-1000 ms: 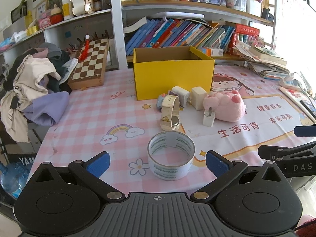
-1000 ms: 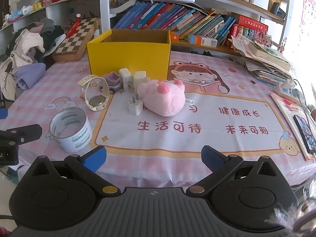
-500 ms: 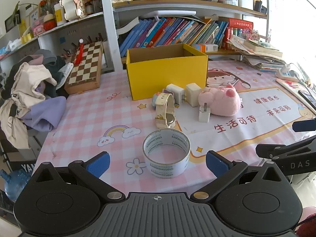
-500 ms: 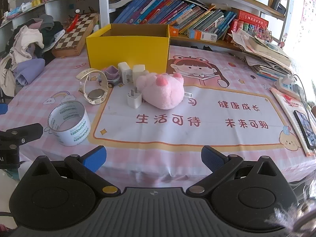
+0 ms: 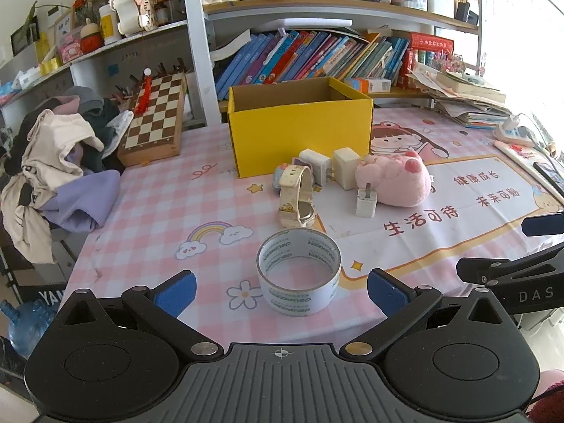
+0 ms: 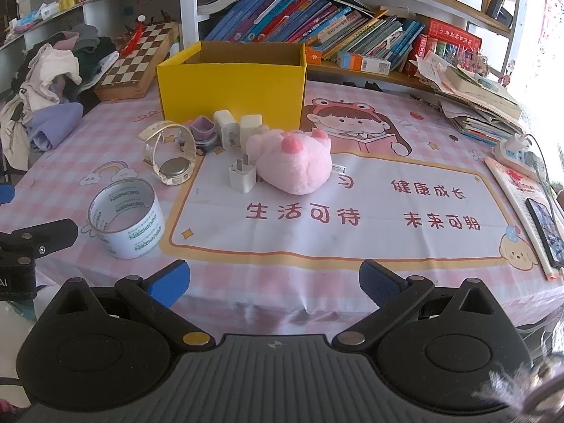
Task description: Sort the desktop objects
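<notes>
A roll of clear tape (image 5: pixel 299 271) (image 6: pixel 127 218) stands near the table's front edge, just ahead of my open left gripper (image 5: pixel 281 289). Behind it lie a cream wristwatch (image 5: pixel 296 195) (image 6: pixel 172 157), a small white charger (image 5: pixel 366 201) (image 6: pixel 242 175), two more white plugs (image 5: pixel 331 169) (image 6: pixel 238 128) and a pink plush toy (image 5: pixel 393 180) (image 6: pixel 292 162). An open yellow box (image 5: pixel 299 133) (image 6: pixel 231 83) stands behind them. My right gripper (image 6: pixel 274 280) is open at the table's front edge, with nothing between its fingers.
A chessboard (image 5: pixel 155 120) and a heap of clothes (image 5: pixel 56 162) sit at the left. Stacked books and papers (image 6: pixel 476 102), a power strip (image 6: pixel 516 149) and a phone (image 6: pixel 546 227) line the right edge. Bookshelves (image 5: pixel 317 56) run behind the table.
Both grippers have drawn back a little from the table, so the tape roll and the other objects look slightly farther off. Nothing on the table has moved.
</notes>
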The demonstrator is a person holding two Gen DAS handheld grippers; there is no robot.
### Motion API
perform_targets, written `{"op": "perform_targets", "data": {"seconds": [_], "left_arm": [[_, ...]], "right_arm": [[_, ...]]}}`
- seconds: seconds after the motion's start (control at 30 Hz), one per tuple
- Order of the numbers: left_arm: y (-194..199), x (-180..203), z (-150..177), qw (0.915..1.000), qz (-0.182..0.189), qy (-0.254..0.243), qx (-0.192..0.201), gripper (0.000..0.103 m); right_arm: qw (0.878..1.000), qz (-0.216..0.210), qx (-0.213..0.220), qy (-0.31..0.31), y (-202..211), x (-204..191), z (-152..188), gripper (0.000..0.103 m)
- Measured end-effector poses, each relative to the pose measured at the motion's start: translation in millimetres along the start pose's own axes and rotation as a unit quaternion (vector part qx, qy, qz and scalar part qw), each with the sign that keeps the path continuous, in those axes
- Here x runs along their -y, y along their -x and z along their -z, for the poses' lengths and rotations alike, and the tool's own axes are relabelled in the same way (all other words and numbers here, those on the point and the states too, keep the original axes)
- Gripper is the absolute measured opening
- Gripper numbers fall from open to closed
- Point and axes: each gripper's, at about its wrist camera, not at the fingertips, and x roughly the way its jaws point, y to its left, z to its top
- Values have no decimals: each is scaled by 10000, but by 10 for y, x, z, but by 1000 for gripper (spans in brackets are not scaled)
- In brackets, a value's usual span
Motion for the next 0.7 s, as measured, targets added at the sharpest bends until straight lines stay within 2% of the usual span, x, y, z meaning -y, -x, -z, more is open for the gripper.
{"op": "perform_targets", "data": {"seconds": [0.7], "left_arm": [[16, -4, 8, 10000, -6, -9, 2, 103]], "right_arm": [[9999, -100, -92, 50, 17, -23, 16, 103]]}}
